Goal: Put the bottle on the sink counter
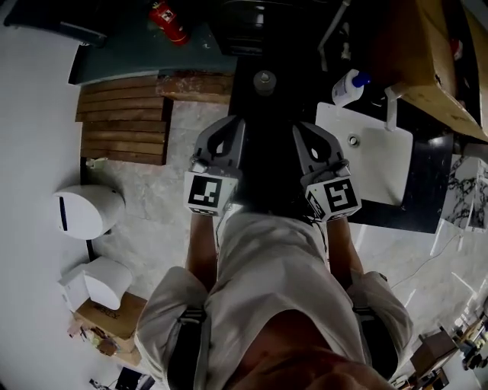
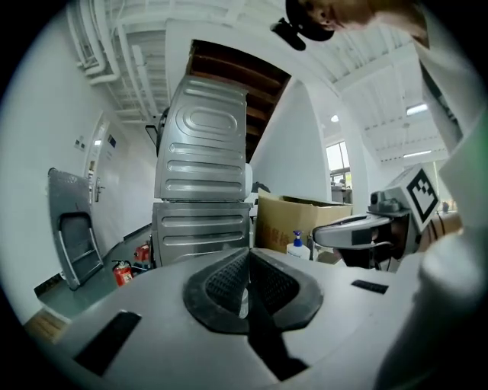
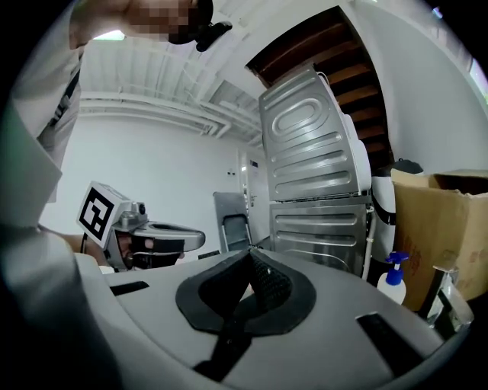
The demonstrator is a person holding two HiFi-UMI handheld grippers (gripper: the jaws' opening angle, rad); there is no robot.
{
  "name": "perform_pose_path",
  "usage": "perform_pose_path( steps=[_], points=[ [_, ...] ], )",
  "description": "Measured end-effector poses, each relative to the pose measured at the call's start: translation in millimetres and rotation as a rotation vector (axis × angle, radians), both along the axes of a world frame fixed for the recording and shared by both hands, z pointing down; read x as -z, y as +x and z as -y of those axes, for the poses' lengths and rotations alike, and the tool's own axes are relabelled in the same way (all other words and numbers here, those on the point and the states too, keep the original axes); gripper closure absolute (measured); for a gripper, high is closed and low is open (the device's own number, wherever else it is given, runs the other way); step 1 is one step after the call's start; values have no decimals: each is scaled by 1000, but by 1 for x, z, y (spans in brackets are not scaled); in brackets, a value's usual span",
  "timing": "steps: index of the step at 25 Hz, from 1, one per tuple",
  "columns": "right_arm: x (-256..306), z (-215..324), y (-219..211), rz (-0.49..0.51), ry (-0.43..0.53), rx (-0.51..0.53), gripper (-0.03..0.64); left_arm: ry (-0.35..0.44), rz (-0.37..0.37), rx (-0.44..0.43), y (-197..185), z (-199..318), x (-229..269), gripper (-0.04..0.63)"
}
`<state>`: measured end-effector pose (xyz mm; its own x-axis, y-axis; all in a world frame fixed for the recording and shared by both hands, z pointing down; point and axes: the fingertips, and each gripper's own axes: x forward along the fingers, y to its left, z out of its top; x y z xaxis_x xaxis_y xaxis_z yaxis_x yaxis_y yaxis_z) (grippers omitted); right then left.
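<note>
The white bottle with a blue pump (image 1: 349, 86) stands by the far corner of the white sink (image 1: 385, 171), apart from both grippers. It also shows small in the left gripper view (image 2: 298, 245) and in the right gripper view (image 3: 394, 279). My left gripper (image 1: 229, 123) and right gripper (image 1: 306, 129) are held side by side in front of my chest, pointing nearly level. In its own view the left gripper (image 2: 248, 256) has its pads pressed together with nothing between them. The right gripper (image 3: 250, 260) is likewise shut and empty.
A cardboard box (image 1: 435, 61) sits behind the bottle. Stacked metal machines (image 2: 202, 183) stand ahead. On the floor are a red fire extinguisher (image 1: 169, 21), a wooden pallet (image 1: 126, 122) and a white bin (image 1: 85, 211). A faucet (image 1: 393, 103) rises at the sink's edge.
</note>
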<state>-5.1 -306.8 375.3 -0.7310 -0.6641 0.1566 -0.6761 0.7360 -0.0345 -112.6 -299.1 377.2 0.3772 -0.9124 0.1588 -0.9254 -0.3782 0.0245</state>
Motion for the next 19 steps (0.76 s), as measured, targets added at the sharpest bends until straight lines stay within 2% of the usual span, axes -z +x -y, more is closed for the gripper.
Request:
perform_pose_path(
  steps=[8,19],
  points=[
    [14,-20,17,24,1,22,620,18,12,28,9,-27,19,591],
    [20,-21,20,27,16,11,620,28,38,12,13,-28,23,591]
  ],
)
